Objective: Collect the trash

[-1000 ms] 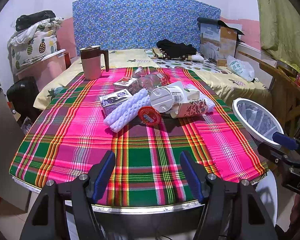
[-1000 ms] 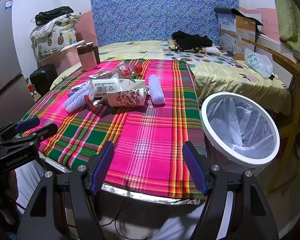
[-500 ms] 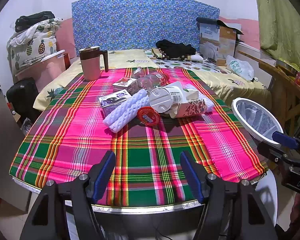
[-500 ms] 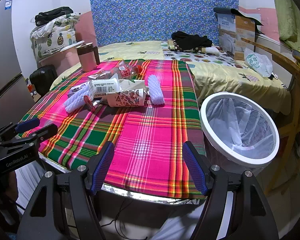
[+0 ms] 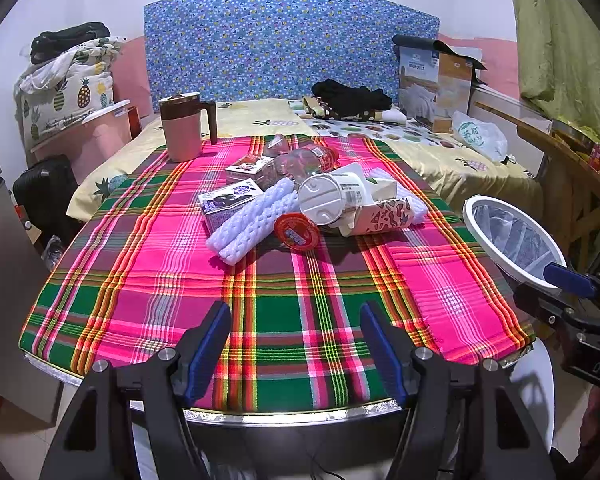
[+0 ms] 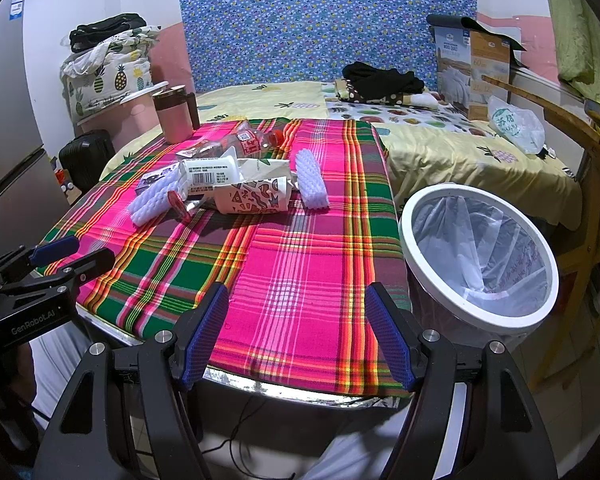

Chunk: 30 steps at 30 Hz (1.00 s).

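Observation:
A heap of trash lies mid-table on the plaid cloth (image 5: 300,320): white foam netting (image 5: 252,224), a white cup (image 5: 332,198), a red lid (image 5: 298,232), a patterned carton (image 5: 384,216), a purple carton (image 5: 230,196) and a clear plastic bottle (image 5: 300,162). The right wrist view shows the same heap, with the patterned carton (image 6: 256,198) and a second foam piece (image 6: 311,179). A white-rimmed bin with a plastic liner (image 6: 478,252) stands off the table's right edge. My left gripper (image 5: 296,340) and right gripper (image 6: 298,332) are both open and empty above the table's near edge.
A pink mug with a dark handle (image 5: 182,126) stands at the table's far left. A bed (image 5: 440,156) with clothes, a cardboard box (image 5: 436,80) and a plastic bag (image 5: 480,136) lies behind. A wooden table (image 6: 572,120) is at right, a black suitcase (image 5: 44,196) at left.

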Each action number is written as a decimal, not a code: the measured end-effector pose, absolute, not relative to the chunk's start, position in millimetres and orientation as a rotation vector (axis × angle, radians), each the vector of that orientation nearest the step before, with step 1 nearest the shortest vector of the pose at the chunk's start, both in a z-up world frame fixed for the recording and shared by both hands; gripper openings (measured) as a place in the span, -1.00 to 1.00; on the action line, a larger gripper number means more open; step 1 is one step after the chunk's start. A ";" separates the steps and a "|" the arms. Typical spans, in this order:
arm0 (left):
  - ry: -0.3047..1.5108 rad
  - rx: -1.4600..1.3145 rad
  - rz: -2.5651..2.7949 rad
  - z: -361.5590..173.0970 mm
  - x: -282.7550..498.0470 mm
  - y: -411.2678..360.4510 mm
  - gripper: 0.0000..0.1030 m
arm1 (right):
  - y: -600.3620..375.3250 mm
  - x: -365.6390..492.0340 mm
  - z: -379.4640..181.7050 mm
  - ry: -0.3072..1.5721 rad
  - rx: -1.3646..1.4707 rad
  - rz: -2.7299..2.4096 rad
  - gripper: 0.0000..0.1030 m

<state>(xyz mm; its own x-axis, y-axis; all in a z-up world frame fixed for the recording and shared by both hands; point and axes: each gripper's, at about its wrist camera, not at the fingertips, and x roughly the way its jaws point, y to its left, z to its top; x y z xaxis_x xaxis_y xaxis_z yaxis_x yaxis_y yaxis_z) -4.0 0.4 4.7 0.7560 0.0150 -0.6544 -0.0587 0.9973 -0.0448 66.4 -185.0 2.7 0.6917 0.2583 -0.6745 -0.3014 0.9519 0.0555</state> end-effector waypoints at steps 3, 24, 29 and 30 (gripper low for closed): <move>0.713 -0.064 0.040 4.6 -4.0 0.4 0.30 | -184.7 66.4 2.4 0.744 -0.061 0.312 0.40; 0.719 -0.010 0.062 -1.0 12.6 6.8 0.30 | -184.2 79.4 -0.3 0.756 -0.062 0.324 0.40; 0.724 -0.022 0.060 -6.1 29.0 18.4 0.30 | -177.7 89.2 -0.2 0.753 -0.062 0.340 0.40; 0.727 -0.023 0.063 -7.2 33.6 21.3 0.30 | -176.6 92.1 -0.3 0.756 -0.059 0.344 0.40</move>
